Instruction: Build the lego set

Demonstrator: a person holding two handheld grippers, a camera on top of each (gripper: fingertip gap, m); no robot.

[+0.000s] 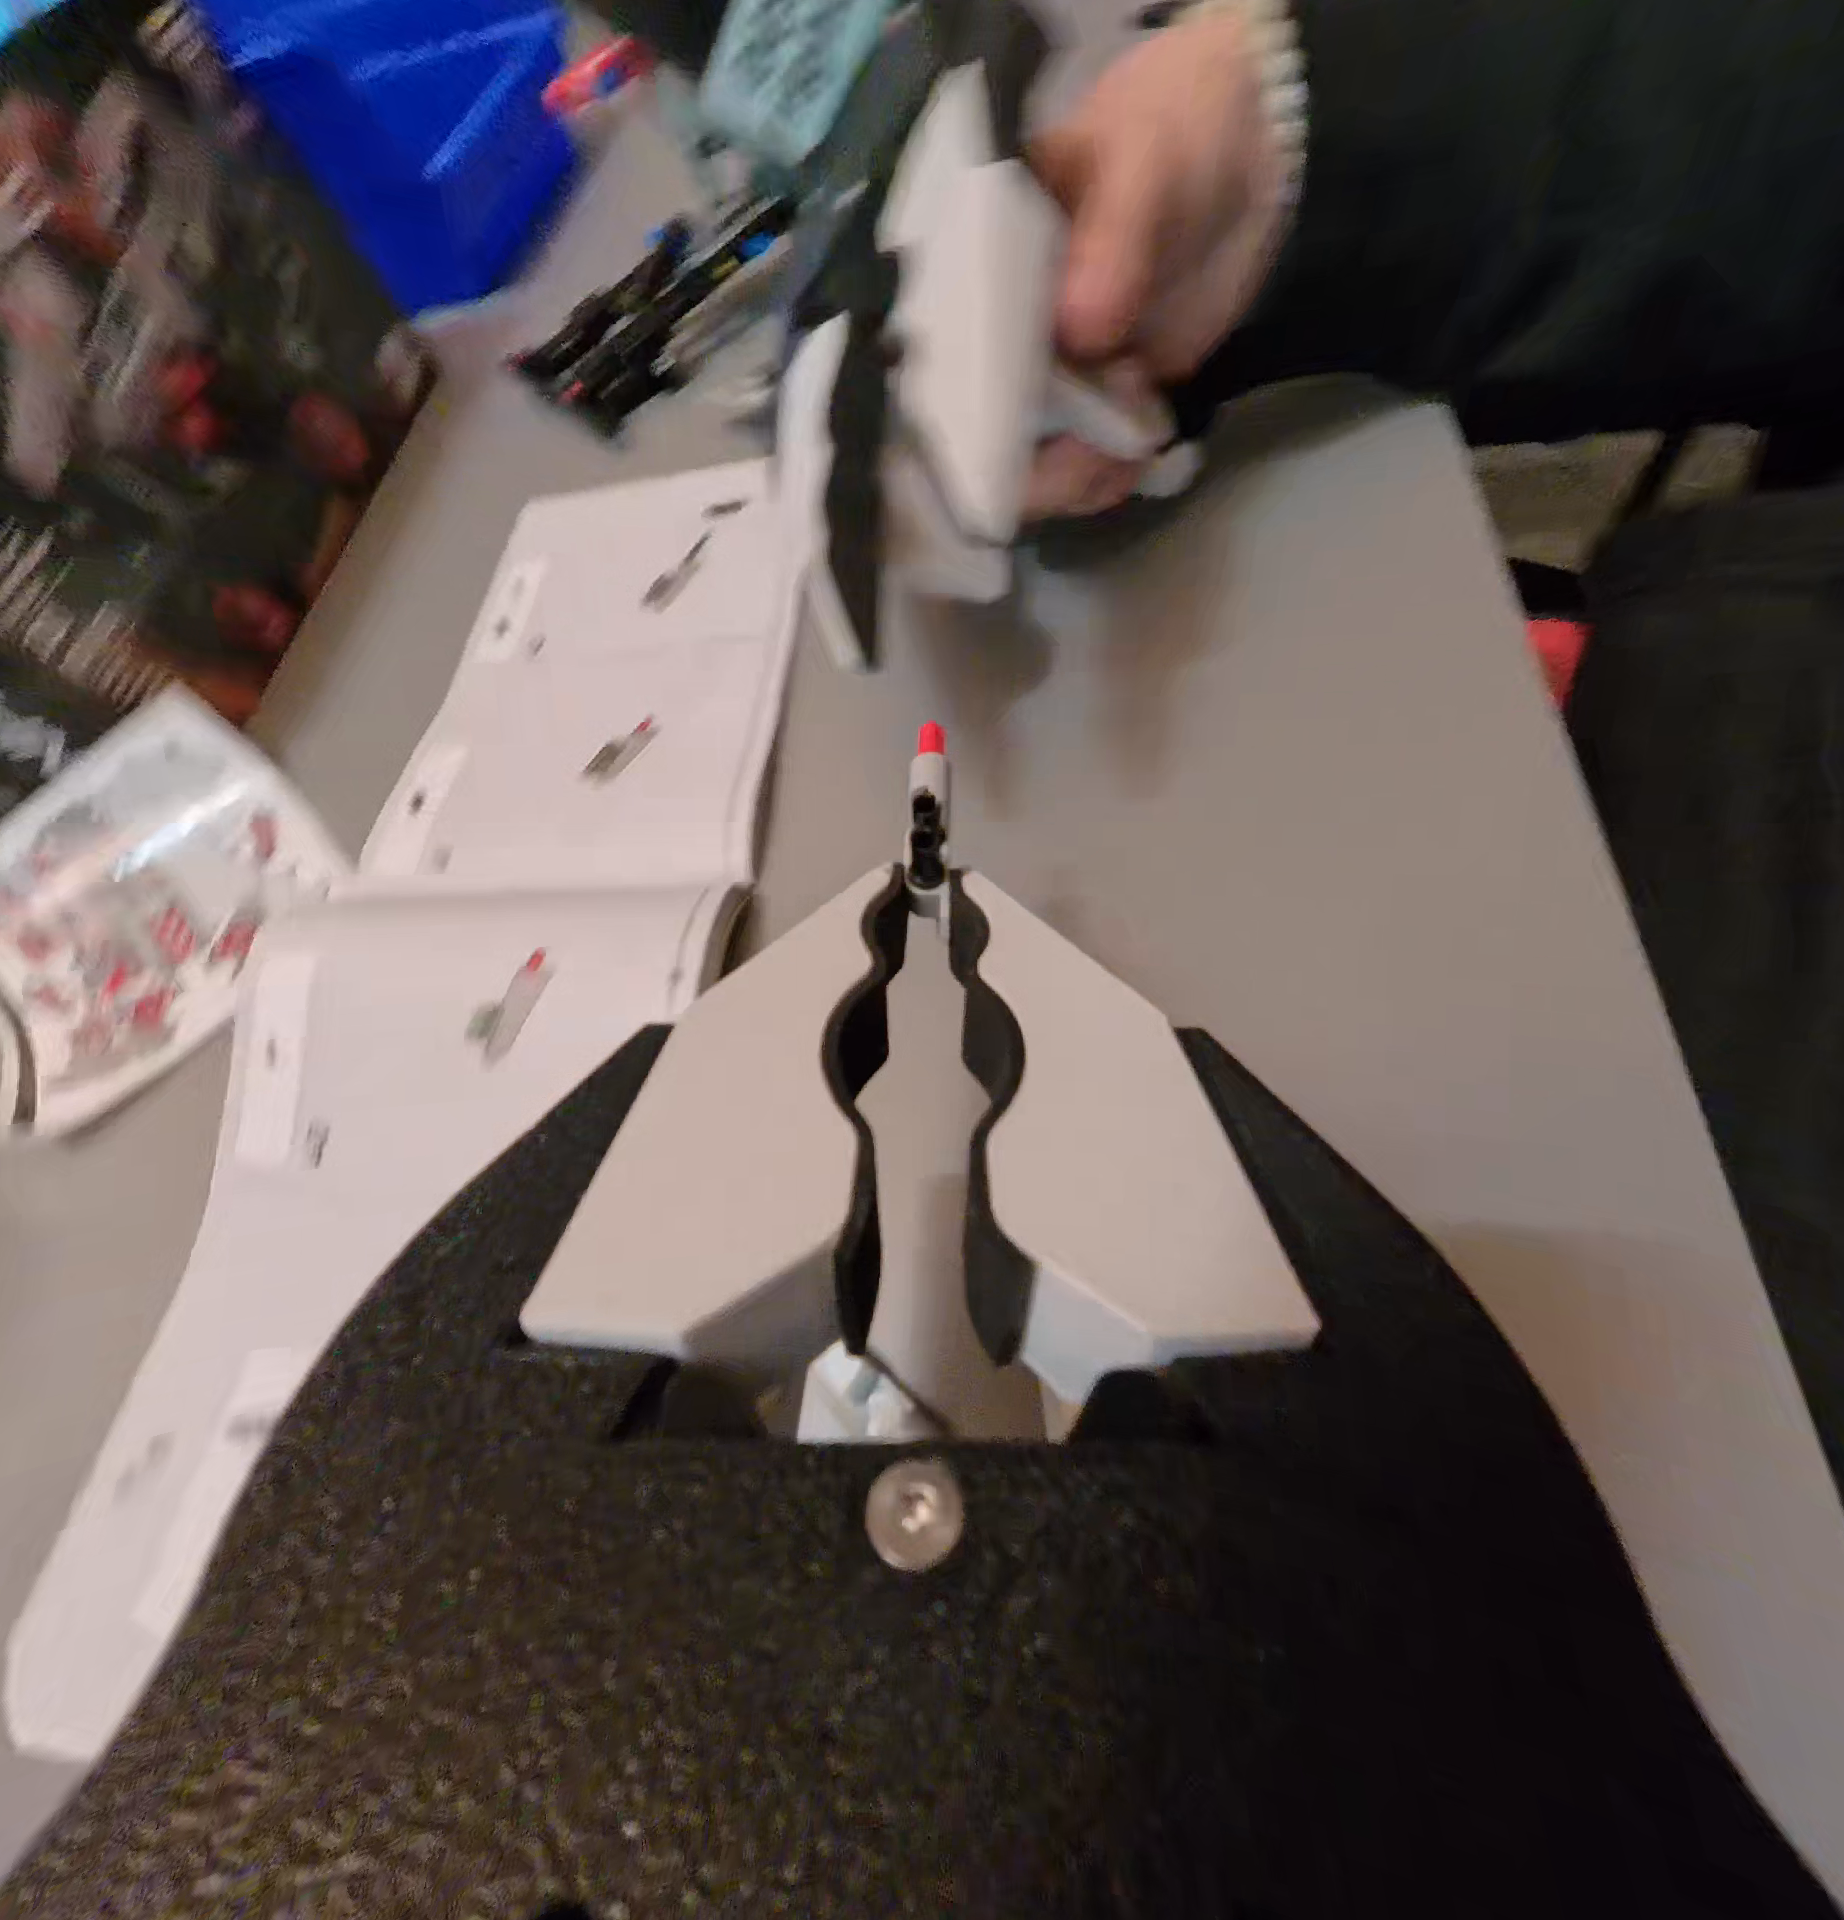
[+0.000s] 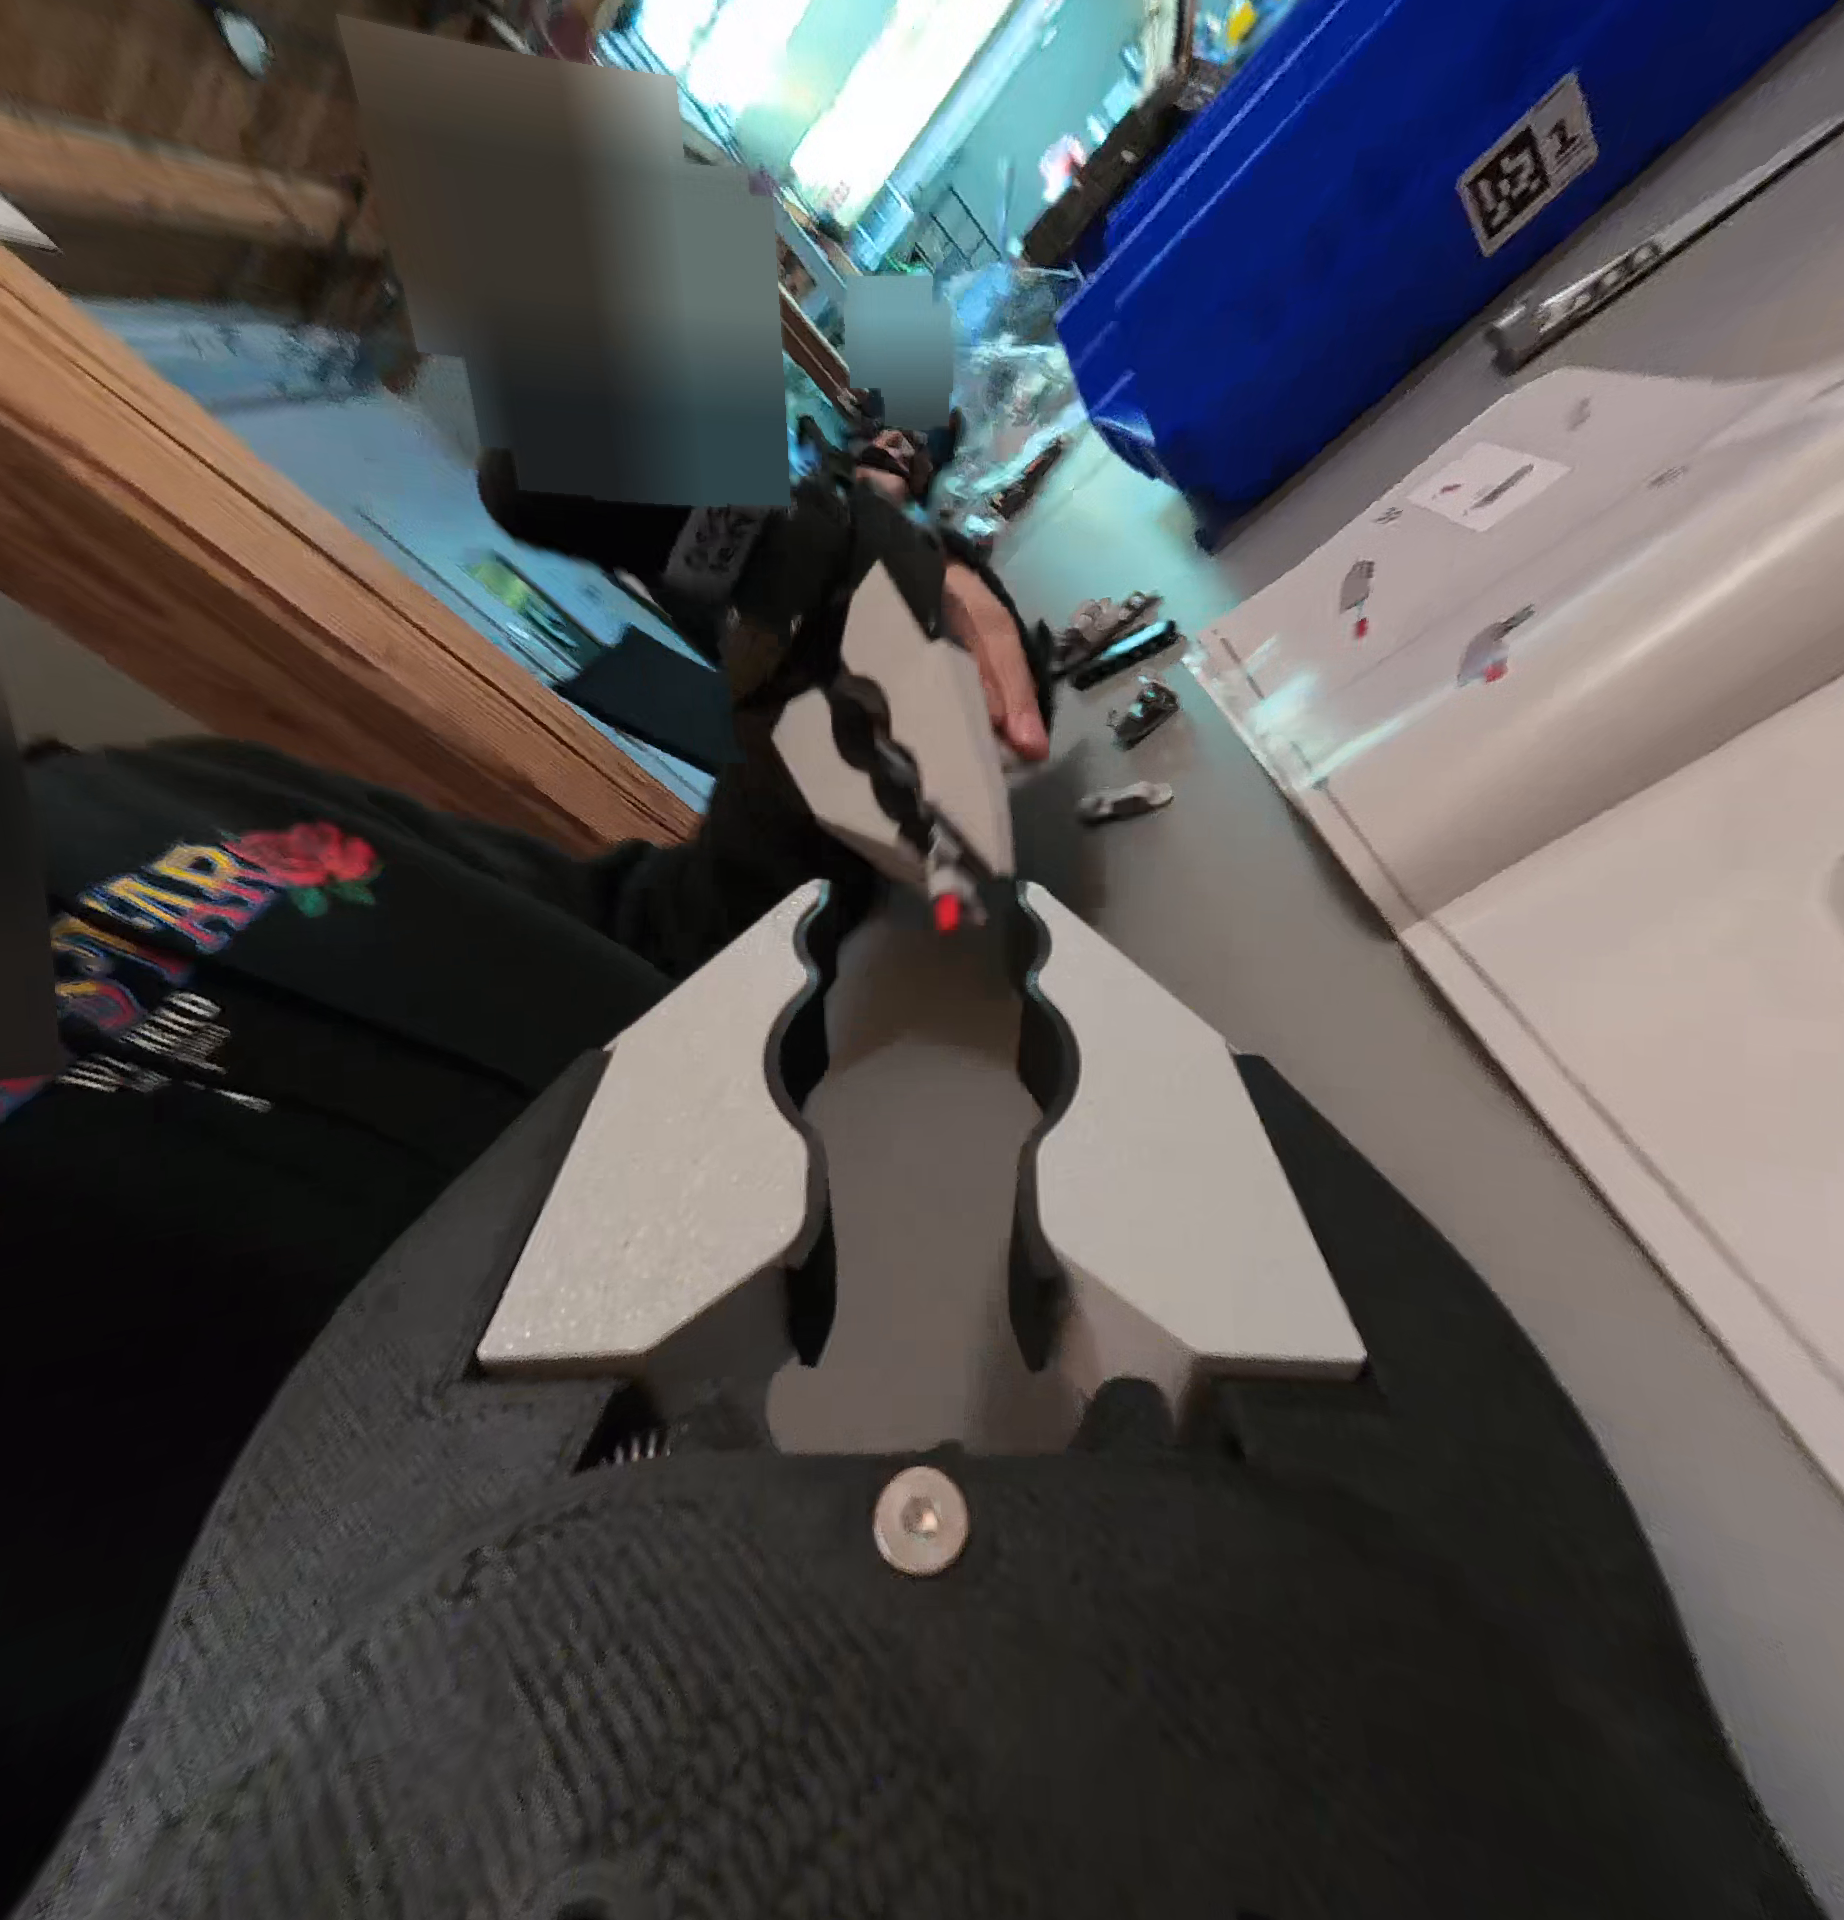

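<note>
The left hand-held gripper (image 1: 928, 894) is closed on a small grey lego piece (image 1: 928, 816) with a red tip, pinched at its fingertips and jutting forward above the grey worktop (image 1: 1261, 935). The right hand-held gripper (image 2: 918, 914) is parted and holds nothing, its tips just beside that red tip. An open instruction booklet (image 1: 606, 707) lies to the left.
</note>
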